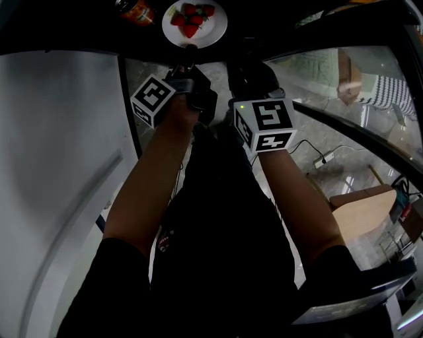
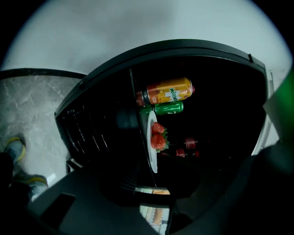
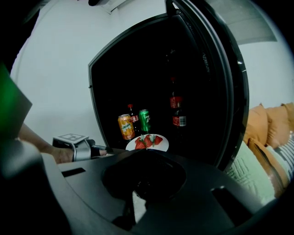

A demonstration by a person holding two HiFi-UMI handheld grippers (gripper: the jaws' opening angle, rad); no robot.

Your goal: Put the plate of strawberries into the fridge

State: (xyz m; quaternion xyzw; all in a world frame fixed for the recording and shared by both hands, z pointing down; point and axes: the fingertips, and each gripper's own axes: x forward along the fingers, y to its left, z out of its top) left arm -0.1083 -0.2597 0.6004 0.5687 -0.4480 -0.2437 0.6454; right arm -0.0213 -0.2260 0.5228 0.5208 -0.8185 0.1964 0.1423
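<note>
Already the plate (image 1: 219, 32) of strawberries (image 1: 192, 20) sits inside the fridge (image 3: 138, 64), right of the orange can (image 1: 136, 10). The left gripper (image 1: 190, 65) reaches its near rim, with the right gripper (image 1: 251, 74) beside it; both sets of fingers are too dark to tell whether they are apart or together.

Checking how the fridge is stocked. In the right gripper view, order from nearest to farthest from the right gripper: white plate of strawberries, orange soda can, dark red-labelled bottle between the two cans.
1. White plate of strawberries, shelf front, centre.
2. Orange soda can, behind the plate, on its left.
3. Dark red-labelled bottle, farthest back, just left of the green can.
</note>
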